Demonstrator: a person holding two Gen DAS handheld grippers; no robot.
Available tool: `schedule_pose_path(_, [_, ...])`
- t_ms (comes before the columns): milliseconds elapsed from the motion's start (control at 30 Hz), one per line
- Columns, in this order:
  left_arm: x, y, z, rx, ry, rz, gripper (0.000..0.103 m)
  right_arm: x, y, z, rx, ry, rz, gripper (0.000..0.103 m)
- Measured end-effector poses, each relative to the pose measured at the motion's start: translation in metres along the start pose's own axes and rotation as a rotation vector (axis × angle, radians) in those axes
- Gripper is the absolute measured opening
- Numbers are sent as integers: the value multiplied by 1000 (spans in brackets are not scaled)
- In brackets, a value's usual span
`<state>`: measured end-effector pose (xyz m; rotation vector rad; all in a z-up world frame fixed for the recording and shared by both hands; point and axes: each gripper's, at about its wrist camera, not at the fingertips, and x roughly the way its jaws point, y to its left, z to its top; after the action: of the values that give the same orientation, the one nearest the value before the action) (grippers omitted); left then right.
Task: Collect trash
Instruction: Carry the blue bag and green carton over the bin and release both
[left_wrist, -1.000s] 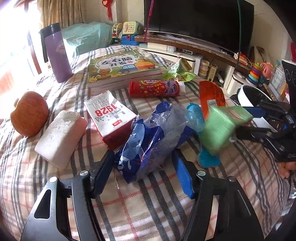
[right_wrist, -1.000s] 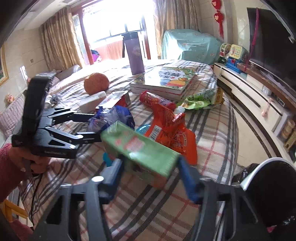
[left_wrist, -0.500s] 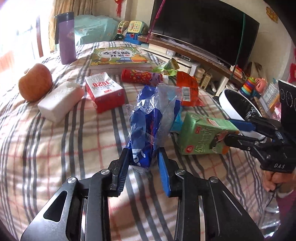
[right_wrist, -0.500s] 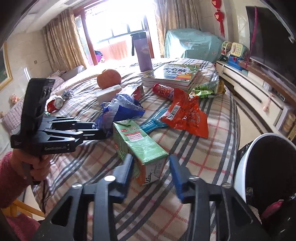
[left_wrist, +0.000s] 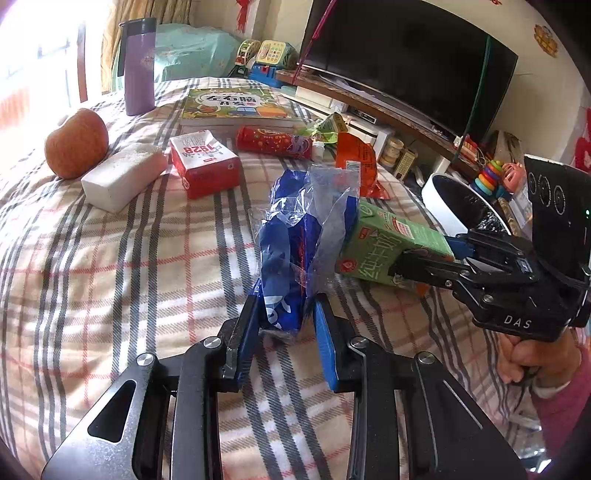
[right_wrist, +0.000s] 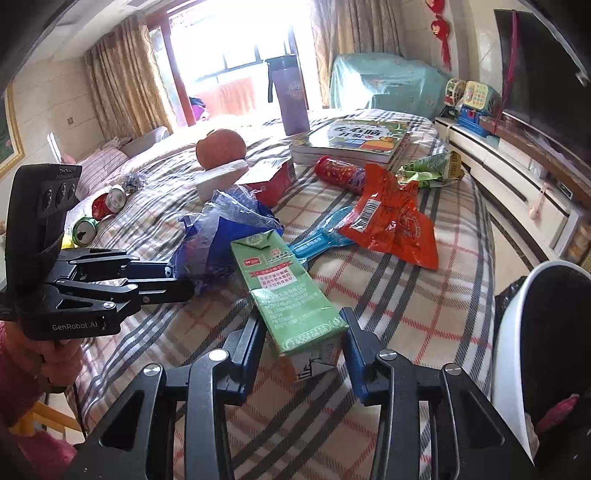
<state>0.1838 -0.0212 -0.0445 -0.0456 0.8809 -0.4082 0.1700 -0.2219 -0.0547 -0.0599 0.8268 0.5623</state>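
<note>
On the plaid bed (left_wrist: 110, 258), seen from the left wrist, the left gripper (left_wrist: 284, 321) has its jaws nearly closed on the lower end of a blue bag (left_wrist: 291, 243), which stands up between them. Just right of the bag, the right gripper (left_wrist: 439, 258) holds a green carton (left_wrist: 384, 243) by its end; carton and bag touch. Behind them lie a red wrapper (left_wrist: 356, 162), a red tube (left_wrist: 273, 142), a red box (left_wrist: 205, 162), a white block (left_wrist: 122, 179), an apple (left_wrist: 75, 142) and books (left_wrist: 232, 105). A white bin (left_wrist: 443, 206) stands beside the bed. From the right wrist, the right gripper (right_wrist: 304, 343) has its jaws partly open, pressing both sides of the carton (right_wrist: 284, 288), which points away from the camera. The left gripper (right_wrist: 181, 280) grips the bag (right_wrist: 221, 229) at the left. The wrapper (right_wrist: 391, 221) lies further back, and the bin (right_wrist: 517, 314) is at the right edge.
</note>
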Motion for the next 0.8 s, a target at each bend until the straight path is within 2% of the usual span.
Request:
schedule_pose_path(200, [-1,-21,0,24,-4,-37,28,-33,-14,-18,118,-69,-55,33])
schedule_pose_path(467, [6,-63,4,75,8,-107,28,-84,-49,-46,289,-143,-136,33])
schedule_pose_path(800, [16,-121,14,154,23,-165,28,-133,-85,-62,385,-216,-245,33])
